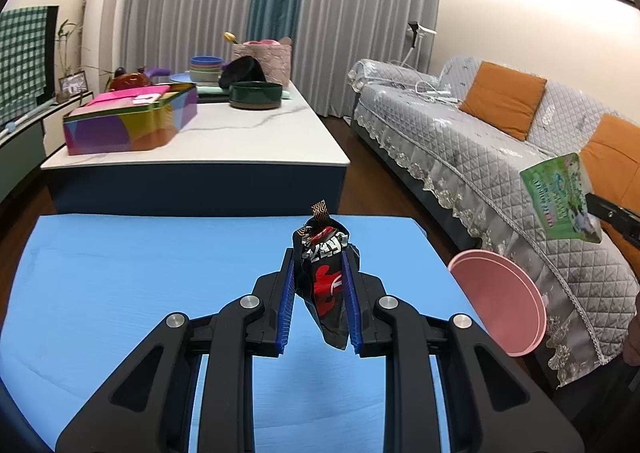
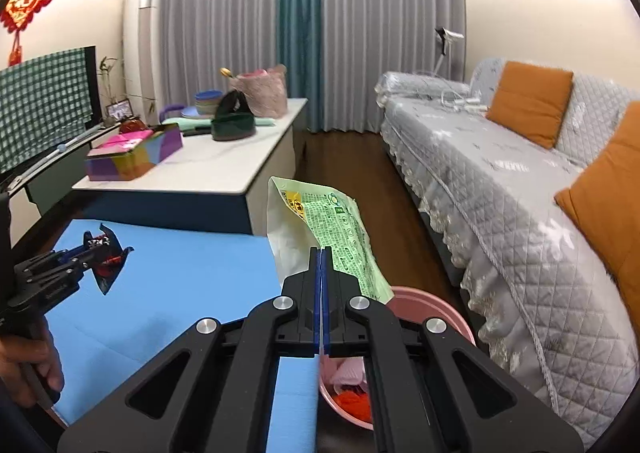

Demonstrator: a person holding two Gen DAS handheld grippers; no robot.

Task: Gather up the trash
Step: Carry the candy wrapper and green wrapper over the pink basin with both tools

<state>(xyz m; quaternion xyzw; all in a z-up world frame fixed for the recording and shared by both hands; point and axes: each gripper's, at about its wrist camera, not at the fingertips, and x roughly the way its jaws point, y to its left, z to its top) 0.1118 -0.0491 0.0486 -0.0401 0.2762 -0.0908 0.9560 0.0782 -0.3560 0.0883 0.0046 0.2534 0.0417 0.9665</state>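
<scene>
key relation: the pink bin (image 2: pixel 432 307) sits off the right edge of the blue mat (image 1: pixel 160 293), directly below and just ahead of the right gripper (image 2: pixel 322 253), so the right side is the nearer one to the drop point.
right gripper: its jaws are pressed nearly together on the green wrapper (image 2: pixel 340 237), pinching the flat packet by its lower part.
green wrapper axis: long axis runs up and away from the jaws, tilted toward the left at the top; the loose end stands above the fingertips and the lower corner hangs over the bin's rim.
left gripper: left gripper (image 1: pixel 318 265) clamps the black and red wrapper (image 1: pixel 326 285) between its blue pads, jaws at a narrow gap set by the crumpled packet.
black wrapper axis: roughly upright between the pads, twisted top poking above the fingertips, bottom tip hanging below them, clear of the mat.
left side to bin: the bin lies to the right of the left gripper and lower, near but not under it (a sideways carry looks needed before release).
bin contents: some pink and orange scraps already lie inside.
judged step: both pieces are lifted; the green one seems ready to drop first.
risk: the light packet may cling to a pad or flutter past the rim.
</scene>
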